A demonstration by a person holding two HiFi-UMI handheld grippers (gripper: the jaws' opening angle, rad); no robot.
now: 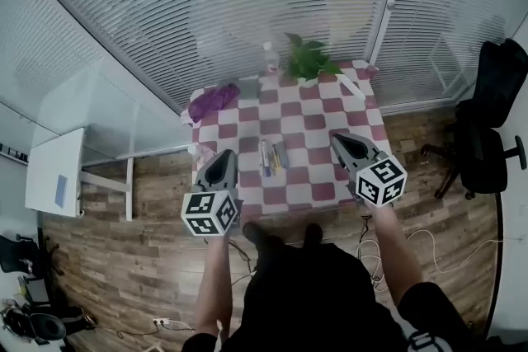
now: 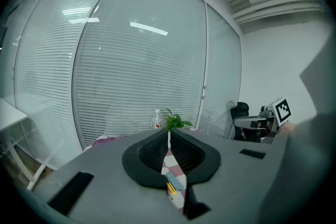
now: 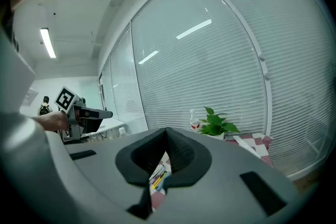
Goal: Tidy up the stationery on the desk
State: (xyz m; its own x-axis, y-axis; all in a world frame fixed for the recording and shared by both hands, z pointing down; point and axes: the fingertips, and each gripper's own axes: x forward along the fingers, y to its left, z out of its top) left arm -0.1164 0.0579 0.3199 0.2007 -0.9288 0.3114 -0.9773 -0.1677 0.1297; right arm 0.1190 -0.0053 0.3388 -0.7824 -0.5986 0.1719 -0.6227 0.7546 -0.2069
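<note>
A small bunch of pens (image 1: pixel 271 157) lies in the middle of the red-and-white checked table (image 1: pixel 313 124). My left gripper (image 1: pixel 223 156) hovers over the table's near left corner, jaws shut with nothing between them. Over the near right part hovers my right gripper (image 1: pixel 341 141), also shut and empty. In the left gripper view the jaws (image 2: pixel 168 138) meet, and the pens (image 2: pixel 175 182) show below through the slit. The right gripper view shows its jaws (image 3: pixel 166 137) pressed together, the pens (image 3: pixel 157 177) beneath them and the left gripper (image 3: pixel 79 113) off to the left.
A purple cloth (image 1: pixel 213 101) lies at the table's far left, a potted plant (image 1: pixel 307 59) and a clear bottle (image 1: pixel 270 55) at the far edge, a white object (image 1: pixel 351 86) far right. A black office chair (image 1: pixel 487 128) stands right, a white desk (image 1: pixel 56 171) left, cables (image 1: pixel 412 247) on the floor.
</note>
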